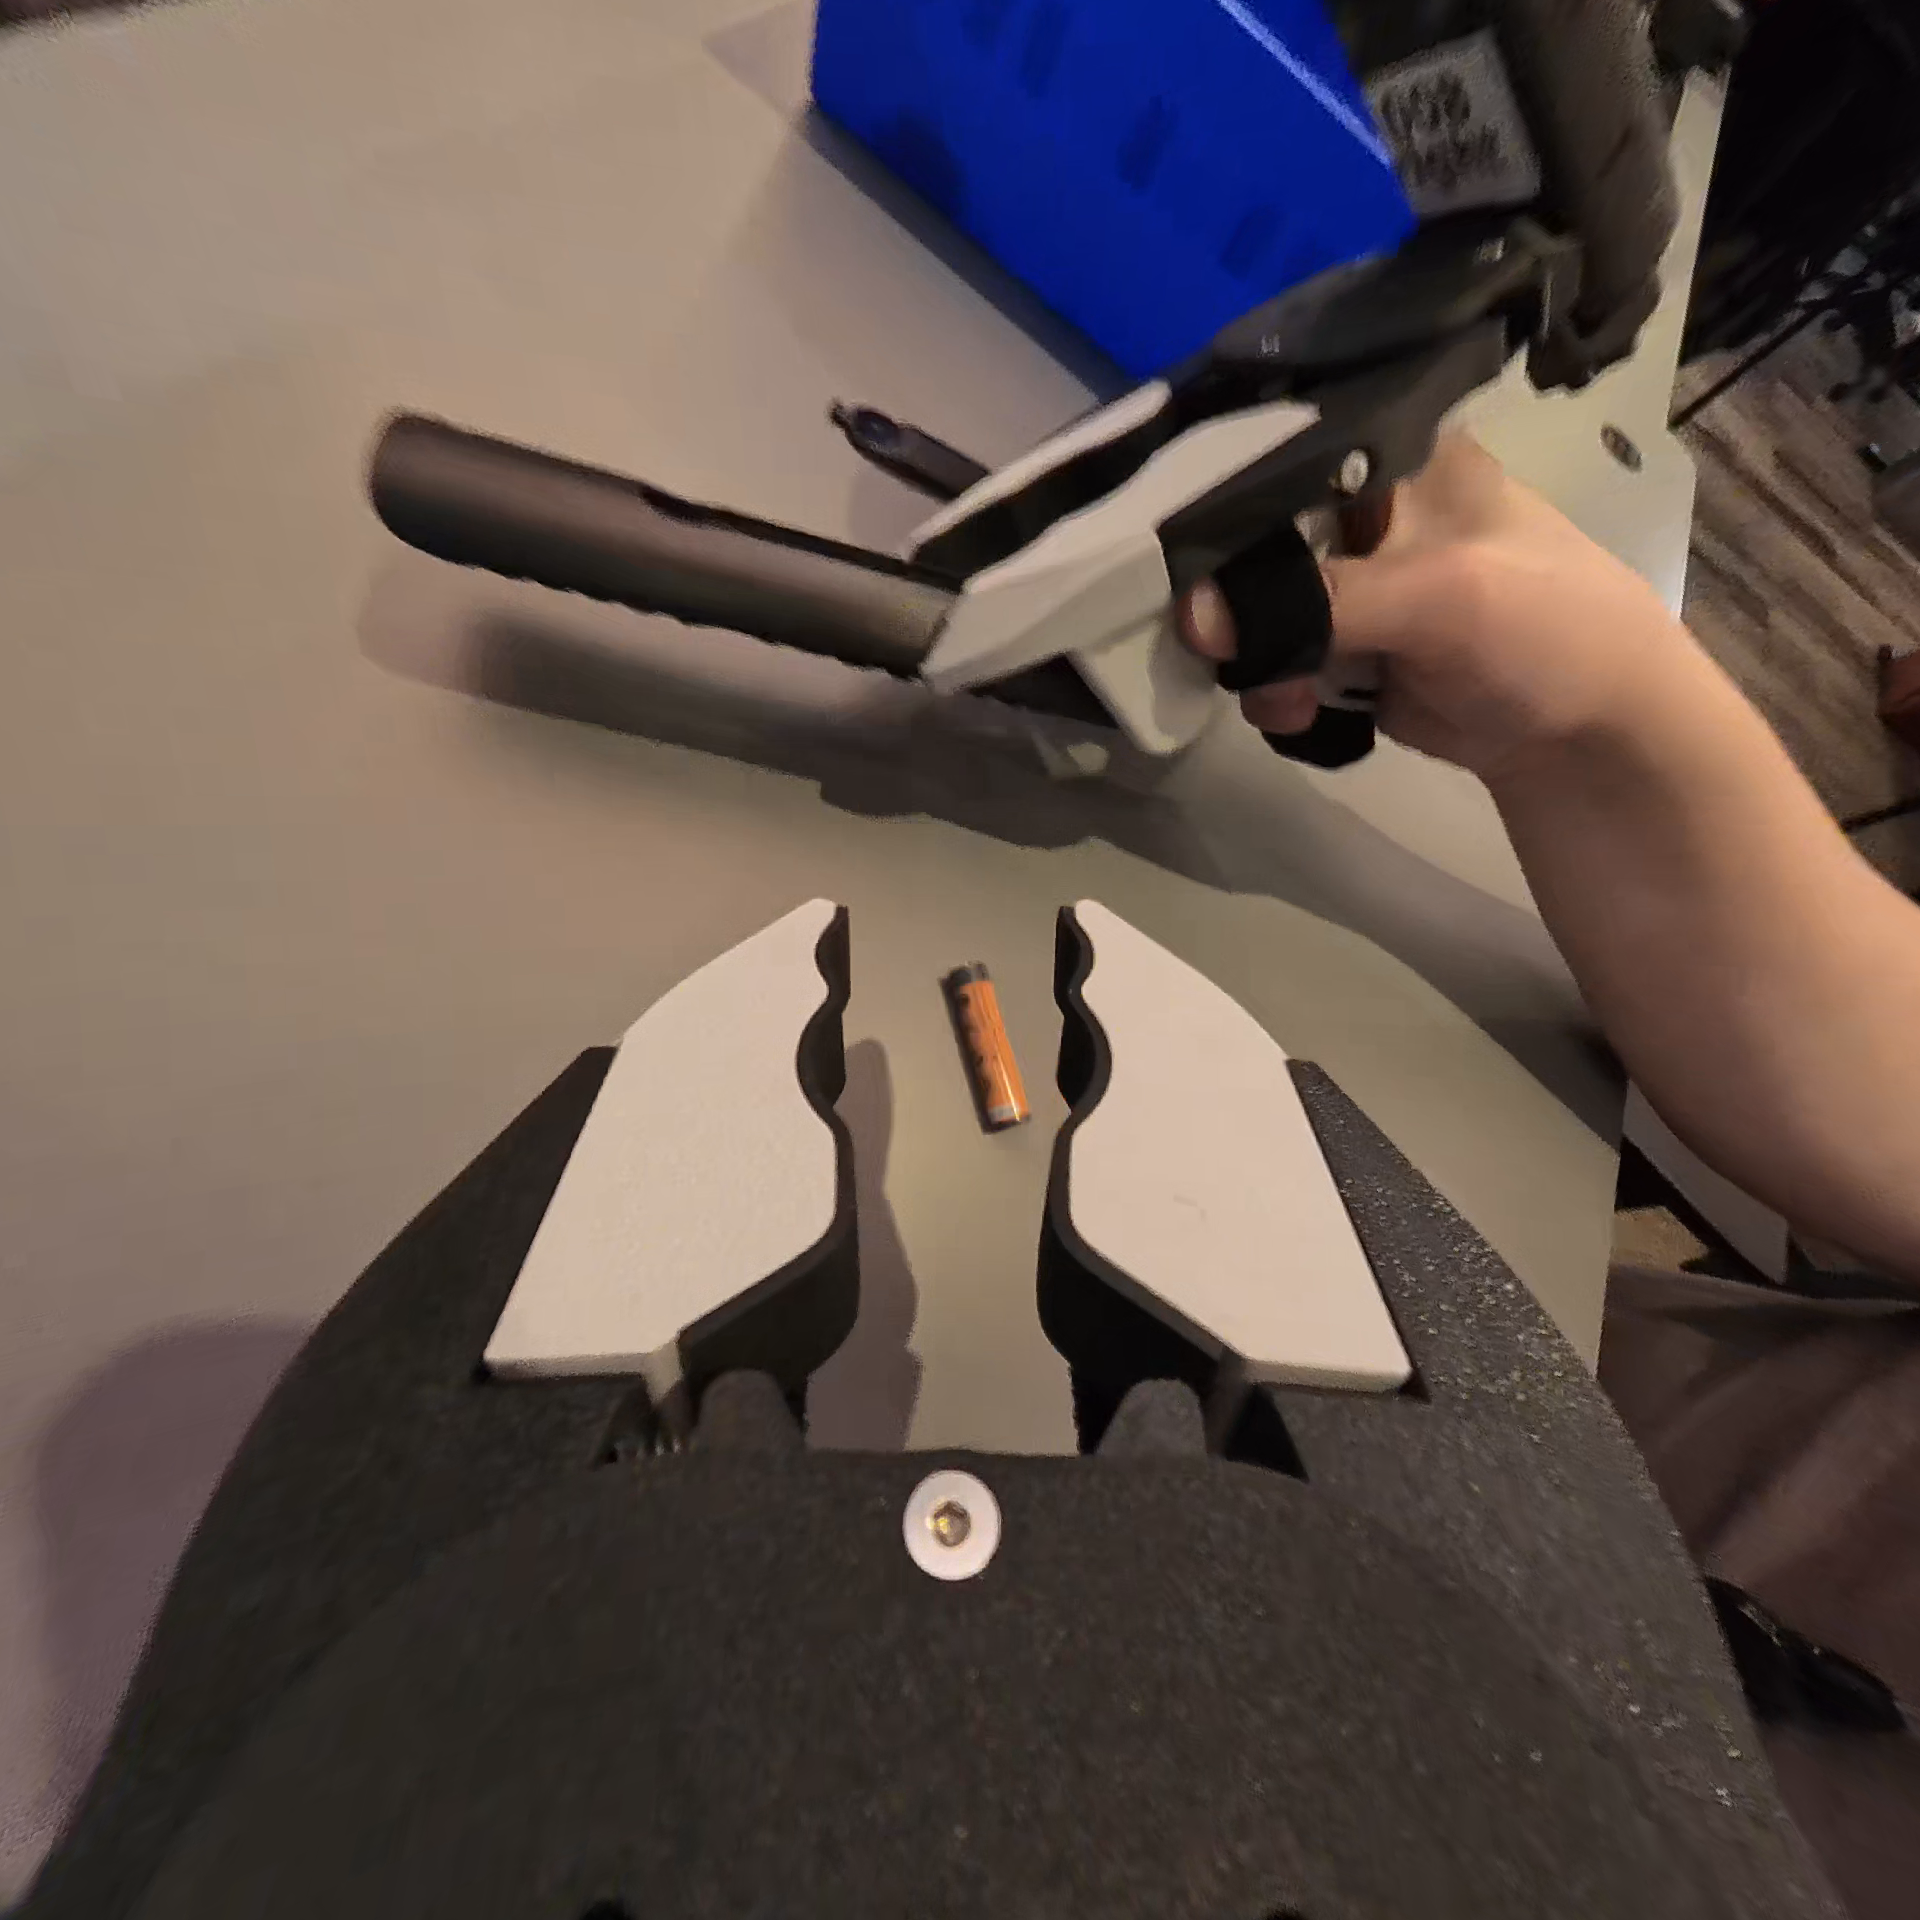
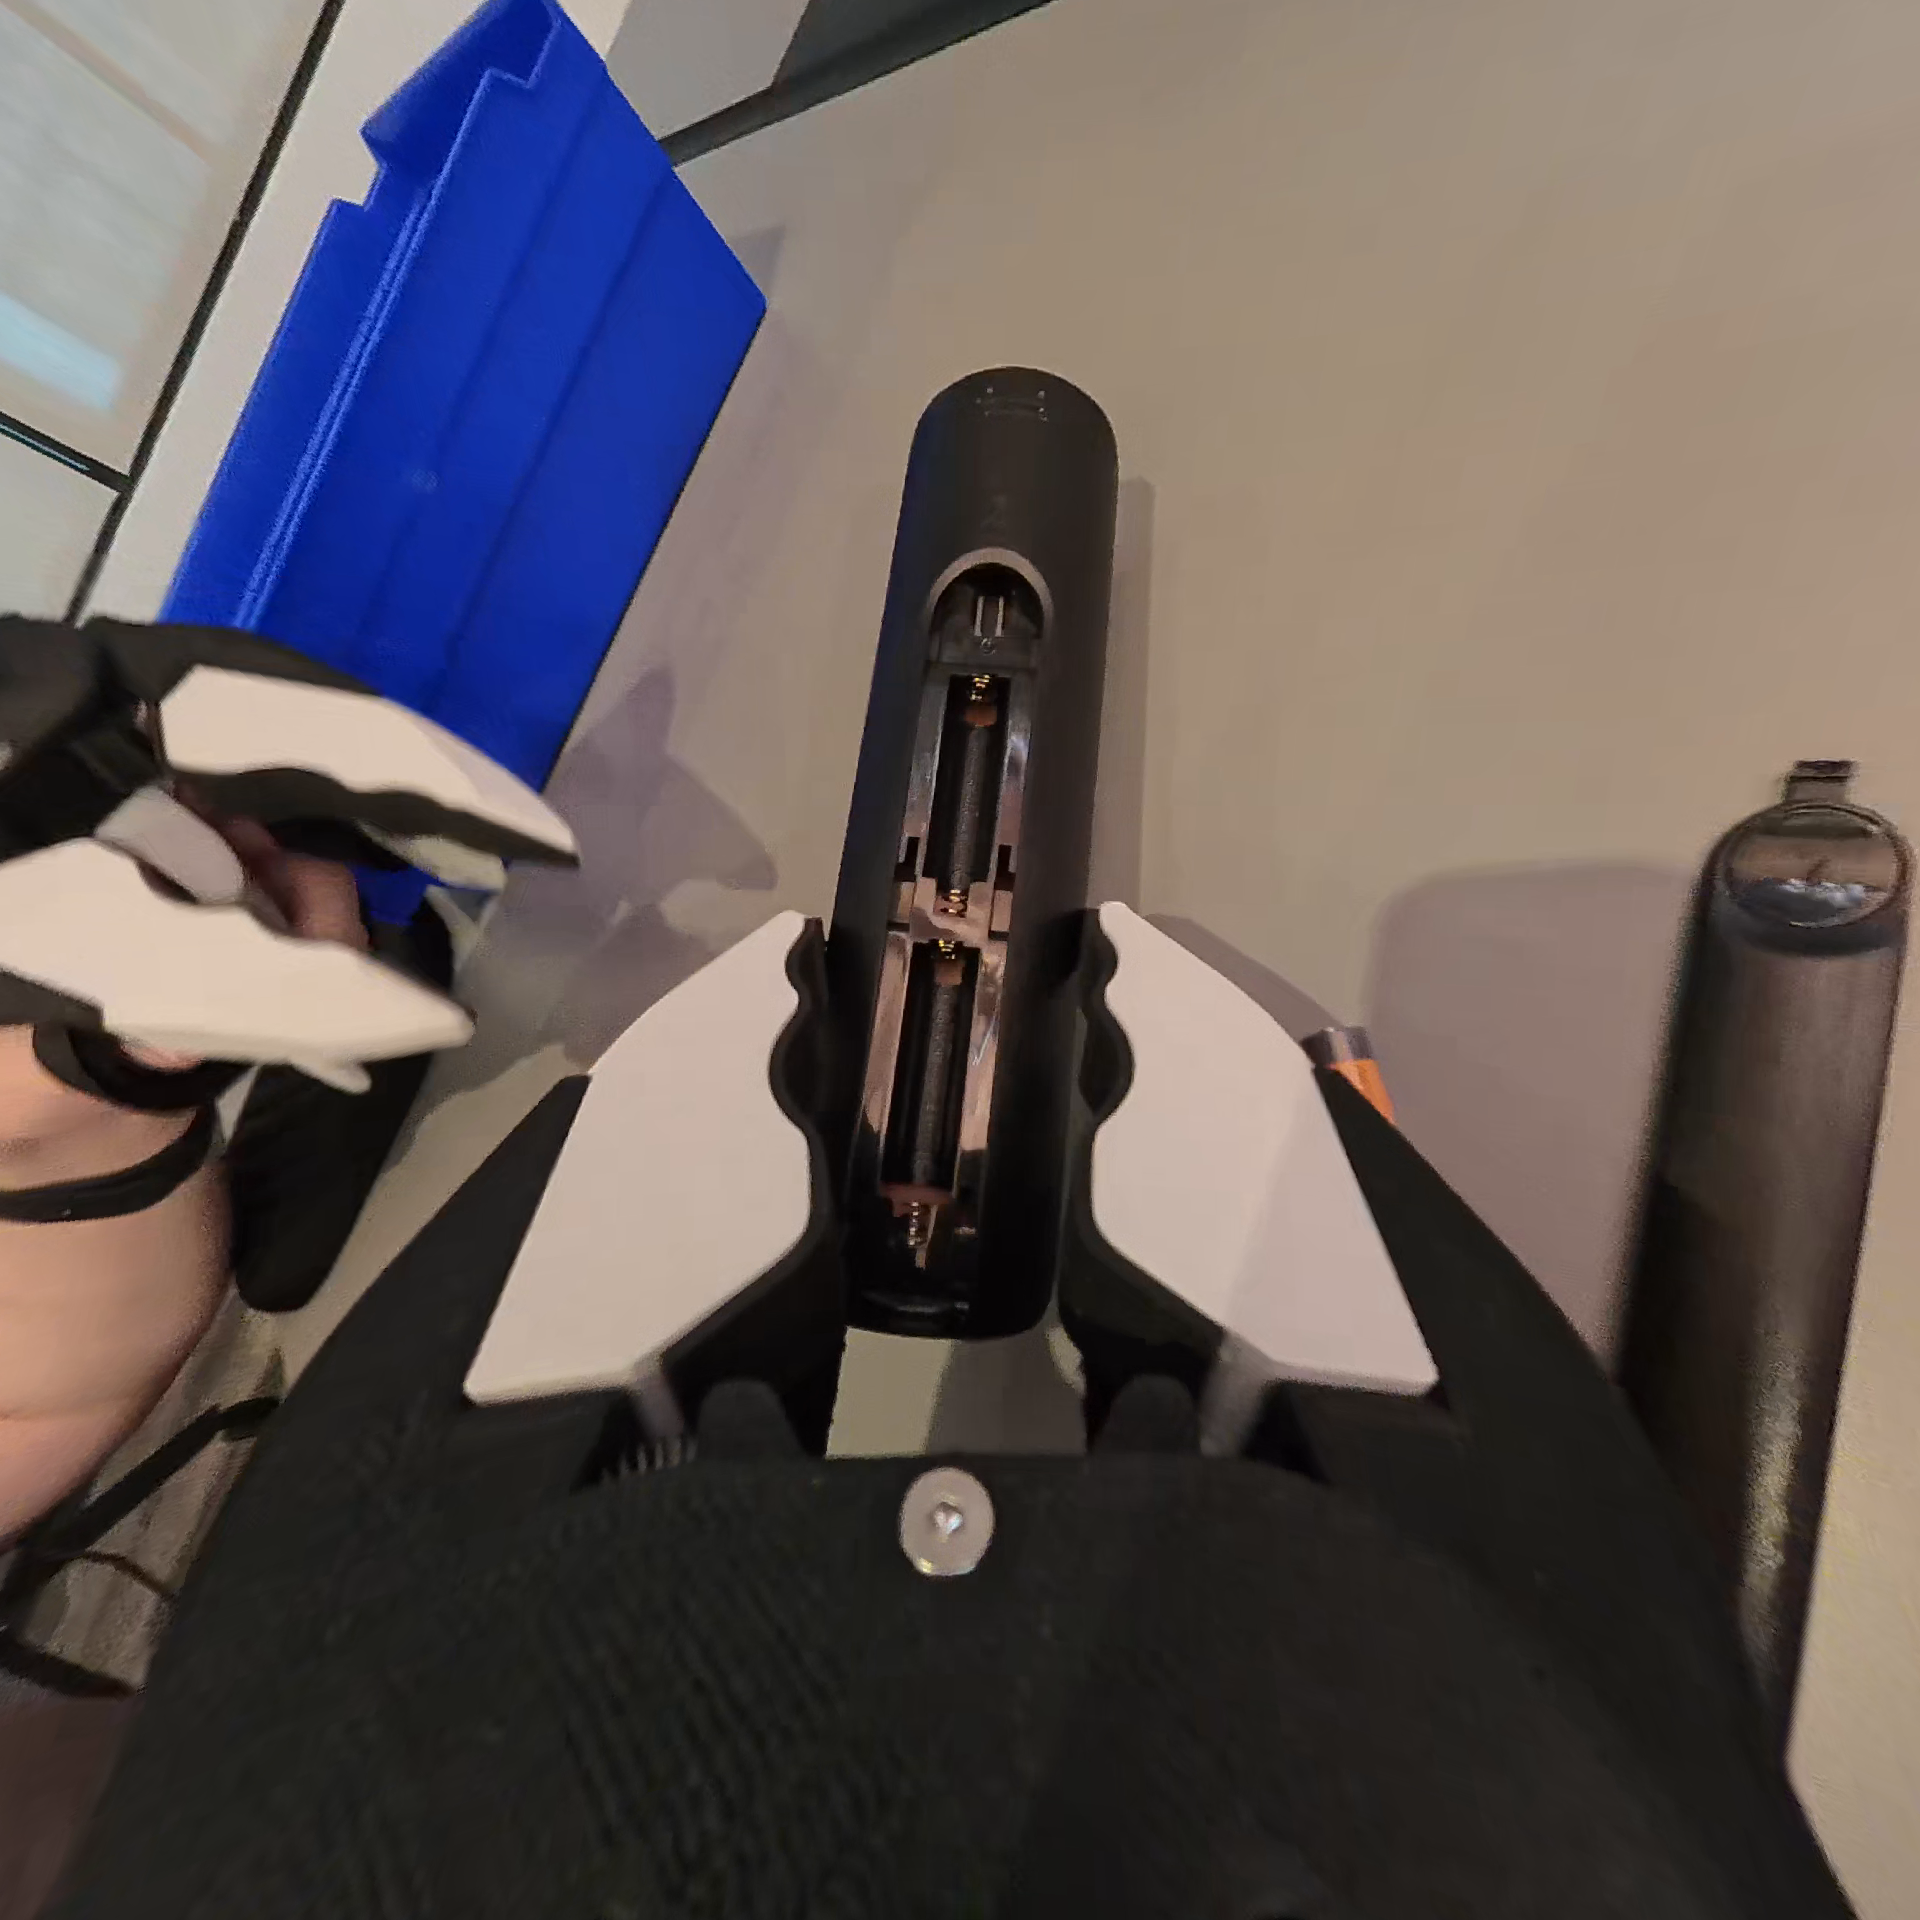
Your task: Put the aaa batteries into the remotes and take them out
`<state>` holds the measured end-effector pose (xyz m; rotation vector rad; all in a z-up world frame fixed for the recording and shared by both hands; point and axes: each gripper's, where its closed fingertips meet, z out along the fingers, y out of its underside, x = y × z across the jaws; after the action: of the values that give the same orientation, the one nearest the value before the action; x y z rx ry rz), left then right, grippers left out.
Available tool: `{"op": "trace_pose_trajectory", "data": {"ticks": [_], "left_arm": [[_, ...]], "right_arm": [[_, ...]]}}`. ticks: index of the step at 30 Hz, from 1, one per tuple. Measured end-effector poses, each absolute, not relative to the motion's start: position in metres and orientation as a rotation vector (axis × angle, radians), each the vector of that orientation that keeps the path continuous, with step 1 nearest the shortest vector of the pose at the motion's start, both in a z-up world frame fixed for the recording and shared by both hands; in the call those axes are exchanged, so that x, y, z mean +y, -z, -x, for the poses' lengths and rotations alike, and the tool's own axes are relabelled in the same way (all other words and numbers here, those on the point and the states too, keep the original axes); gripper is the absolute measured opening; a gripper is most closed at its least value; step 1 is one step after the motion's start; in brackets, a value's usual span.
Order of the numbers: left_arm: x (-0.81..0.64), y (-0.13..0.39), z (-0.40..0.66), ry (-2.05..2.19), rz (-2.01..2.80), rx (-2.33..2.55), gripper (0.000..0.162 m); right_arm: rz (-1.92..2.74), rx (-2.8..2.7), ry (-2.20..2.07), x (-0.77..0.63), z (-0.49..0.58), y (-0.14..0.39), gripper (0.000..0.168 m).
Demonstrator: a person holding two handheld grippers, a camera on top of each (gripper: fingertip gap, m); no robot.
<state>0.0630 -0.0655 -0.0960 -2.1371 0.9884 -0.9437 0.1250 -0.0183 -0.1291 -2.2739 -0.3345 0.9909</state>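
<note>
Right gripper (image 2: 954, 935) is seen clamped on the near end of a black remote (image 2: 997, 665), whose back faces up with the battery bay uncovered; both slots are shown without cells, springs and contacts exposed. Left gripper (image 1: 951, 940) is held spread above the desk (image 1: 312, 312), and an orange AAA battery (image 1: 987, 1047) is seen lying flat on the desk between its white fingers, touched by neither. A second orange battery (image 2: 1351, 1070) is largely hidden behind the right gripper's finger. Just beyond it, a long dark cover-like piece (image 2: 1766, 1143) is laid on the desk; its nature cannot be made out. A blue bin (image 2: 468, 416) is placed farther back on the desk, its contents not shown. The remote is blurred in the left wrist view.
</note>
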Motion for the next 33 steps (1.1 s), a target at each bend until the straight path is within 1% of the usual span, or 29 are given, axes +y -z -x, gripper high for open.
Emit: {"op": "trace_pose_trajectory", "data": {"ticks": [3,7,11,16,21,25,31,33], "left_arm": [[-0.084,0.118,-0.072,0.837,2.175,1.076,0.034],[-0.084,0.135,-0.076,0.599,2.171,1.187,0.034],[-0.092,0.147,-0.086,0.59,2.195,1.239,0.034],[-0.099,0.147,-0.101,0.631,2.183,1.226,0.034],[-0.1,0.164,-0.107,0.408,2.162,1.349,0.035],[-0.099,0.163,-0.114,0.368,2.129,1.363,0.034],[-0.093,0.163,-0.111,0.403,2.149,1.287,0.032],[-0.089,0.155,-0.106,0.438,2.143,1.222,0.031]], "right_arm": [[2.265,-0.354,-0.961,-0.02,-0.13,0.128,0.048],[2.231,-0.352,-0.97,-0.022,-0.135,0.121,0.048],[2.214,-0.362,-0.973,-0.023,-0.14,0.117,0.048],[2.197,-0.371,-0.975,-0.024,-0.144,0.117,0.048],[2.182,-0.379,-0.956,-0.023,-0.148,0.117,0.048],[2.172,-0.381,-0.949,-0.022,-0.15,0.117,0.046],[2.203,-0.397,-0.863,-0.021,-0.156,0.126,0.046],[2.196,-0.397,-0.885,-0.022,-0.154,0.125,0.046]]}}
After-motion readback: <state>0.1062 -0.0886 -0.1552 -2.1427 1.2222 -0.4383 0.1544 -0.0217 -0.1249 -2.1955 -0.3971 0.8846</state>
